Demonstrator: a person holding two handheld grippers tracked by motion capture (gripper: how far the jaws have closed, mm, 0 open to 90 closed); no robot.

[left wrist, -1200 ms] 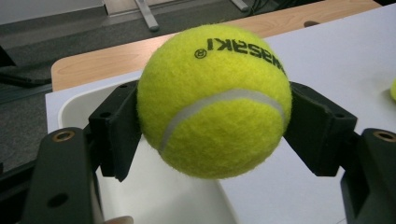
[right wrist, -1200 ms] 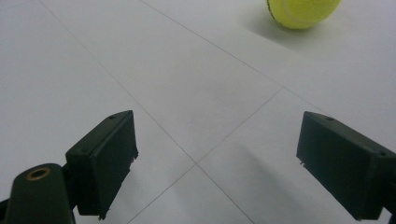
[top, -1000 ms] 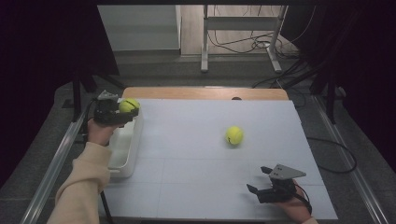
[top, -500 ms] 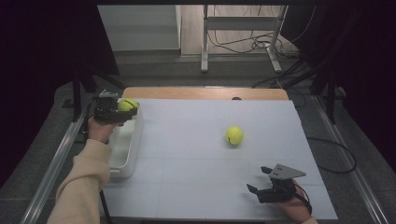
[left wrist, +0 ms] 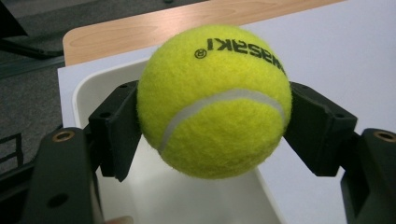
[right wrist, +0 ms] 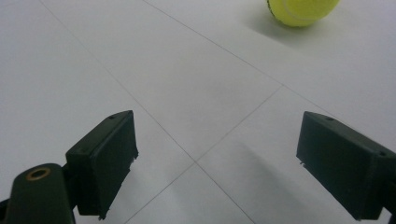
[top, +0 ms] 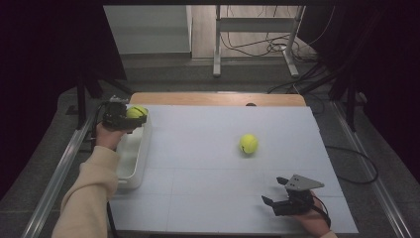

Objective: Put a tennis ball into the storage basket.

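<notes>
Left gripper view: left gripper (left wrist: 212, 135) clamps one tennis ball (left wrist: 215, 100) above the white bin's (left wrist: 93, 88) far end, at the table's (top: 208, 134) left edge. Second ball (top: 248, 143) lies mid-table, bare surface around. Right gripper (top: 277, 191), jaws spread, holds nothing.

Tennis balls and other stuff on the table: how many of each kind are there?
Tennis balls: 2, one held in the left gripper over the tub, the tennis ball in the left gripper, and one loose tennis ball on the table
White tubs: 1
Total: 3
</notes>
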